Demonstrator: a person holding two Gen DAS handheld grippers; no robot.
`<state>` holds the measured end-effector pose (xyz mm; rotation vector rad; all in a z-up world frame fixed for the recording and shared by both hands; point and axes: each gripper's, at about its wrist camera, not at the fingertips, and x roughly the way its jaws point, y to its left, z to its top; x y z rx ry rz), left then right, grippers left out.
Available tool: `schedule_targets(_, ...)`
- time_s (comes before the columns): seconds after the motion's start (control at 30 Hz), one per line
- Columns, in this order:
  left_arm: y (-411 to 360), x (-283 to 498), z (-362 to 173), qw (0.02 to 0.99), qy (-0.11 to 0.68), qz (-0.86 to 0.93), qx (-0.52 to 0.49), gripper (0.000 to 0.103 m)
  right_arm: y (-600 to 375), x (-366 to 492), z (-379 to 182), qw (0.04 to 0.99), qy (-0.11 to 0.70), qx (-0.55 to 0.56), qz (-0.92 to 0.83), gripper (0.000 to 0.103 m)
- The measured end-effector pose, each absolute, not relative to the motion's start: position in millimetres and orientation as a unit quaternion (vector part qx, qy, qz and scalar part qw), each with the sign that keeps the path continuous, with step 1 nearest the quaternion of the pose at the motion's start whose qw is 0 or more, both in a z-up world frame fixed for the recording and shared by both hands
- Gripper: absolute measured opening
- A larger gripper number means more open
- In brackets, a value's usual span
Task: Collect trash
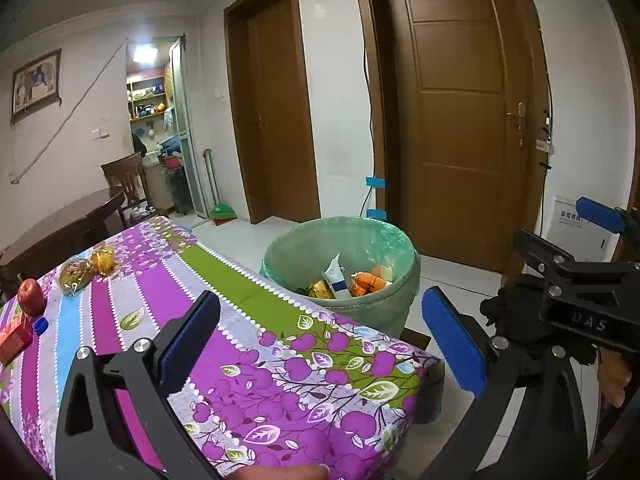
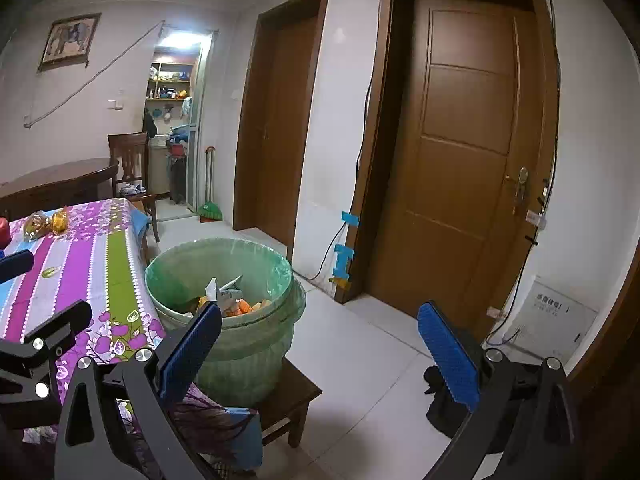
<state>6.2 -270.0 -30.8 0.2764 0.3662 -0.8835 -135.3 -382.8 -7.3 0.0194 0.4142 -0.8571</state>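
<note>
My left hand-held gripper (image 1: 320,340) hovers wide open and empty above the counter (image 1: 256,308), which is draped in a purple floral tablecloth. My right hand-held gripper (image 2: 320,344) is also spread wide, holding nothing. Beside the counter's edge, a round bin lined with a green plastic bag (image 2: 224,280) sits on a low dark wooden stool (image 2: 296,396), with orange wrappers and a white tube (image 1: 335,276) inside. A red apple (image 1: 30,296) and a bagged snack (image 1: 74,276) lie on the counter's far end.
</note>
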Motion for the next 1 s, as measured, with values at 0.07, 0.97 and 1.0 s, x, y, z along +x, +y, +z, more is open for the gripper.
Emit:
schedule_targets(0.07,-267,6,-29,0.88,0.176,-0.422,0.128,0.098,-381,-137,-6,0.89,0.194,0.004,-0.413,0.098)
schedule_targets(0.97,-270,16,-33,0.858,0.227,-0.446,0.114,0.098,-388,-146,-4,0.896,0.2,0.005,-0.396,0.098)
schedule_targets(1.0,-270,14,-33,0.858,0.226,-0.447,0.116,0.098,-388,-147,-4,0.896,0.199,0.007,-0.396,0.098)
